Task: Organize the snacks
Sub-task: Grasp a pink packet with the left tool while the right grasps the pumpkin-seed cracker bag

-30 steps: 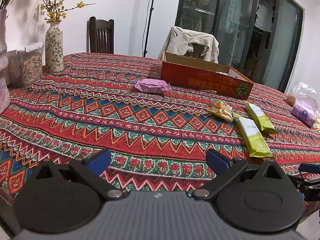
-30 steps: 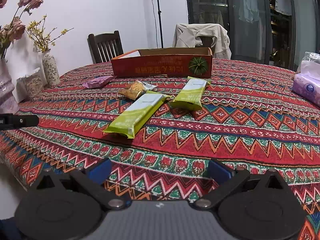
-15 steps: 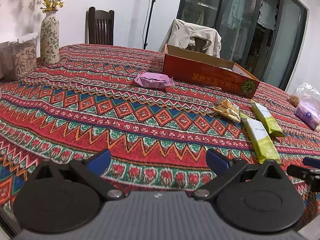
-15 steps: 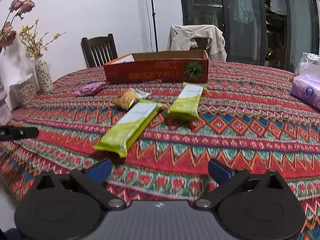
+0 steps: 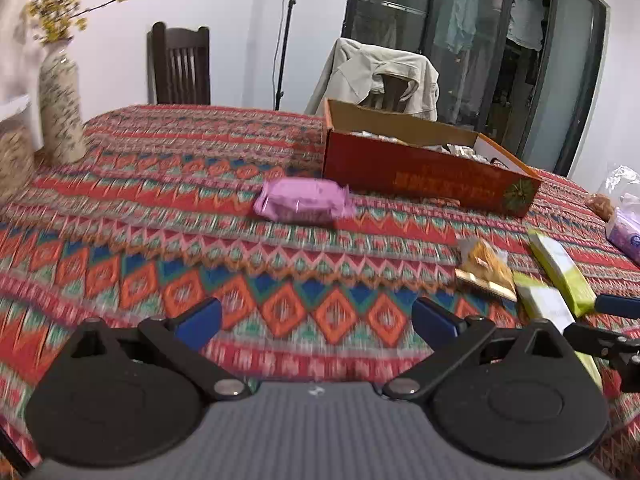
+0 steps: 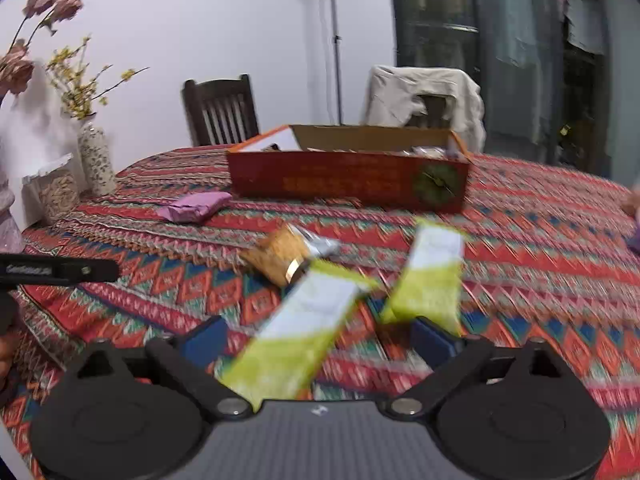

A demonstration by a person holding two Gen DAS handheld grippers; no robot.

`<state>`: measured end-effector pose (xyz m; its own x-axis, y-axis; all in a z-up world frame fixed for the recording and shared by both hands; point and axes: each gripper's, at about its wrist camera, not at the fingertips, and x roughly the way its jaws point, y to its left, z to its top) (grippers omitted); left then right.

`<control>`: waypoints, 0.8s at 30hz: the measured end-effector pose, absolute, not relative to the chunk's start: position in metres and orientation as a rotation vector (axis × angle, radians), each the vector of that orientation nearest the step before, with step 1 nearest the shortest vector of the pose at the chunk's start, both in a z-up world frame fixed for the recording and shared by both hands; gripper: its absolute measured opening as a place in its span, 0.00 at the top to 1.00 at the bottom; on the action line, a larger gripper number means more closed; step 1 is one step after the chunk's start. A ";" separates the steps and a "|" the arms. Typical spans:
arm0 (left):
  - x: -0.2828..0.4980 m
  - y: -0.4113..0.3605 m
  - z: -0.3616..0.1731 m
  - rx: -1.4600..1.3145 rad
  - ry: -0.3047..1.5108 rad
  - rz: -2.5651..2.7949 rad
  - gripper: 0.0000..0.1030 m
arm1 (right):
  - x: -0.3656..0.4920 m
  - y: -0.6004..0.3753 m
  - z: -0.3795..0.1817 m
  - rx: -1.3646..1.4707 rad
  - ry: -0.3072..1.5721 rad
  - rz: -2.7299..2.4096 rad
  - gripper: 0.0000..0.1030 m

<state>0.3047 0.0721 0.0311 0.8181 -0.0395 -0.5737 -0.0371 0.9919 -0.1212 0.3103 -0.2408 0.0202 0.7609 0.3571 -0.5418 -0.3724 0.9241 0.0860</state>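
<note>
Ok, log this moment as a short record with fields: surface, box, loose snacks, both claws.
surface: table under patterned cloth
box: red cardboard box, open top, wrapped items inside
loose snacks: pink packet; golden packet; two green packets
left claw: open, empty
right claw: open, jaws just been closing a little, nearer green packet between them, not gripped

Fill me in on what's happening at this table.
A person is tidying snacks with two hand-held grippers. The right hand-held gripper, its jaws just closing a little but not gripping, straddles the nearer green snack bar. The left hand-held gripper is open and empty, facing the pink packet. The red cardboard box already holds some snacks.
</note>
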 end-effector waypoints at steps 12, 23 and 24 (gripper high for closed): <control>0.426 0.087 0.027 -0.094 0.689 -0.050 0.00 | 0.423 -0.188 0.014 0.004 0.736 0.542 0.13; 0.475 0.081 0.006 -0.014 0.693 -0.012 0.20 | 0.450 -0.159 0.006 -0.126 0.721 0.533 0.45; 0.475 0.080 0.008 -0.005 0.688 -0.007 0.24 | 0.450 -0.158 0.006 -0.128 0.717 0.529 0.47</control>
<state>0.4749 0.0799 0.0076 0.7725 -0.0079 -0.6349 0.0044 1.0000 -0.0071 0.4503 -0.1584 0.0065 0.6296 0.4174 -0.6553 -0.5028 0.8619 0.0659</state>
